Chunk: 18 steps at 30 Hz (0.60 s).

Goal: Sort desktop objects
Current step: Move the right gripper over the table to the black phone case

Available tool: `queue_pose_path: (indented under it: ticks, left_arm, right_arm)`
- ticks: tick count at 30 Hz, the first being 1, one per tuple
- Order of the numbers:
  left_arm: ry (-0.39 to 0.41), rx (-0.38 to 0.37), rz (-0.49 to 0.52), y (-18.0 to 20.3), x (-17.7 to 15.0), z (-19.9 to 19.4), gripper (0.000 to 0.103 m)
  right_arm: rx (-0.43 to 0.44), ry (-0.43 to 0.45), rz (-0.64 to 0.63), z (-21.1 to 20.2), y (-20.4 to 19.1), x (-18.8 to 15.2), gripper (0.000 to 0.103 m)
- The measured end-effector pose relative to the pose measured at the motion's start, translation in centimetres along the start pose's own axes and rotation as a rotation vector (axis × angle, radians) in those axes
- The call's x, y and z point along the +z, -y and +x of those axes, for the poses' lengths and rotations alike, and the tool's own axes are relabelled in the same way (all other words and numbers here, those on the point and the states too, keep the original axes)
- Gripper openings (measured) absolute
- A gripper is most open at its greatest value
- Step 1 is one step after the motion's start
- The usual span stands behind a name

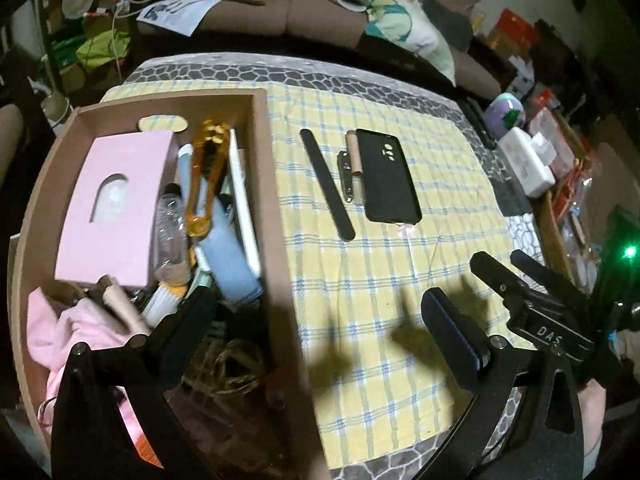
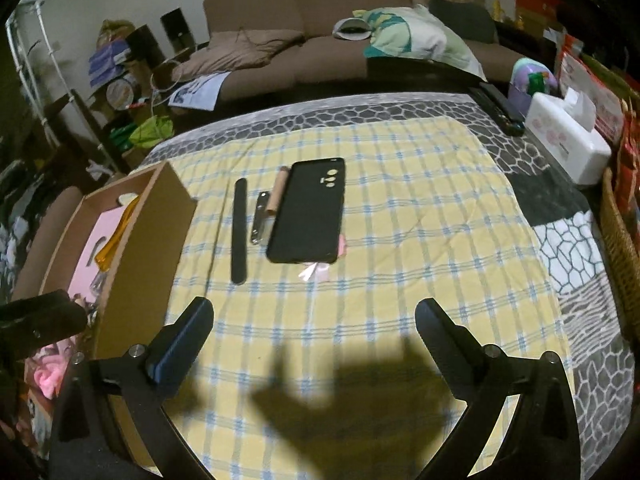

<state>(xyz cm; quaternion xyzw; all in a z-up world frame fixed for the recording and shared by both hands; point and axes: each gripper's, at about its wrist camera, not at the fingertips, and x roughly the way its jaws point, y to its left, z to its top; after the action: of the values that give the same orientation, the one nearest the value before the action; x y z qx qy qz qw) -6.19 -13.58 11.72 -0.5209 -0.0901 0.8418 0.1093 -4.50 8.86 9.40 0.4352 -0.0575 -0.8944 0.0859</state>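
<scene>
On the yellow checked cloth [image 2: 400,220] lie a black phone case [image 2: 308,212] [image 1: 386,176], a black nail file [image 2: 239,230] [image 1: 326,182], a small cardboard tube [image 2: 277,194] [image 1: 355,158] and silver nail clippers [image 2: 259,220] [image 1: 346,178]. A cardboard box [image 1: 264,184] [image 2: 148,232] at the left holds a pink tissue box [image 1: 112,208], orange scissors [image 1: 204,184] and several other items. My left gripper [image 1: 316,312] hovers open over the box's right wall, nothing between its fingers. My right gripper [image 2: 314,320] [image 1: 508,272] stands wide open above the cloth, short of the phone case, holding nothing.
A white tissue box [image 2: 568,136] and a black remote [image 2: 498,108] sit at the table's right edge, with a wicker basket [image 2: 620,240] beside them. A brown sofa [image 2: 320,20] with a pillow stands behind. Patterned grey table cover [image 2: 580,260] surrounds the cloth.
</scene>
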Motion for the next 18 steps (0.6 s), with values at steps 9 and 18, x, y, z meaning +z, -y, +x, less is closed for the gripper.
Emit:
queue_pose_path:
  ticks: [9,18]
  left_arm:
    - [0.035,-0.004,-0.014,-0.3,2.7,0.8,0.103]
    - [0.017,0.003,-0.072,-2.2,2.9,2.3,0.103]
  right_arm:
    - [0.014,-0.001,0.03,5.2,2.3,0.2,0.103]
    - [-0.025,0.007,-0.042,11.2,-0.8,2.4,0.103]
